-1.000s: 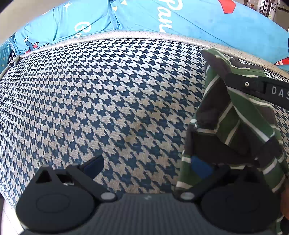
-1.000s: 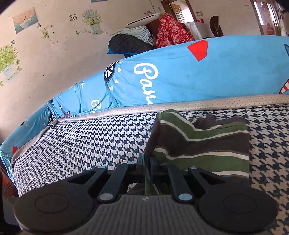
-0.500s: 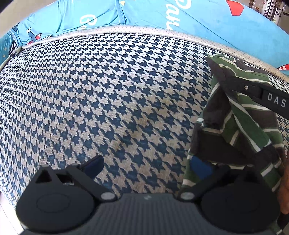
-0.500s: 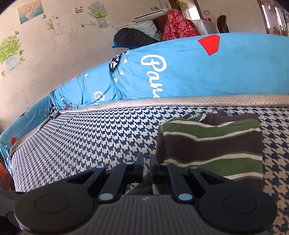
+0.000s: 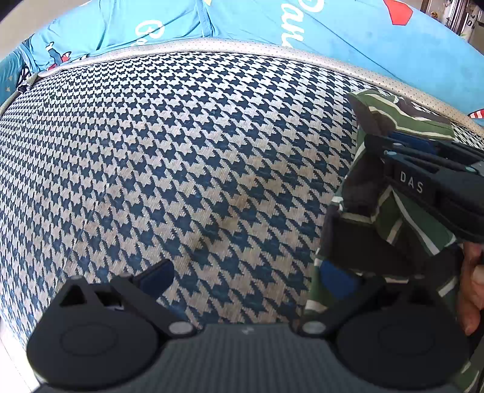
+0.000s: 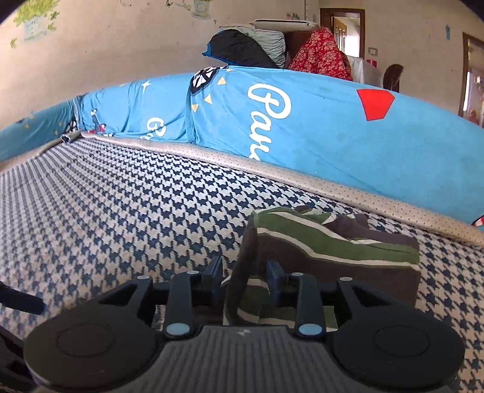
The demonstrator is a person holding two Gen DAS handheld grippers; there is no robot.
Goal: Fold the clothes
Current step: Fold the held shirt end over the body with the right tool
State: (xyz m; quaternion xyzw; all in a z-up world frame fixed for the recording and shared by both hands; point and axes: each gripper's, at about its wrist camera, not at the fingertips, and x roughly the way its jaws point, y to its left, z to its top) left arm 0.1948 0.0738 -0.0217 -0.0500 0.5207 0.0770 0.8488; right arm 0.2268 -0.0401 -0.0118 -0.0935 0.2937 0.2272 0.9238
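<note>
Houndstooth mattress (image 6: 127, 211), navy and white, with beige dotted edging (image 6: 302, 178) along far side. Behind it, long blue cushion (image 6: 317, 127) bearing white script, red patch (image 6: 375, 104) and small triangles. Beyond: red floral cloth (image 6: 322, 56), dark pillow (image 6: 242, 50), wall stickers (image 6: 33, 15) of plants, wooden doorway (image 6: 343, 30).

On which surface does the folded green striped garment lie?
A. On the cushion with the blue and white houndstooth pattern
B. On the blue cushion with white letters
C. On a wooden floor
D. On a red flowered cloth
A: in the right wrist view the folded striped garment lies flat on the houndstooth cushion, in front of the blue cushion.
</note>
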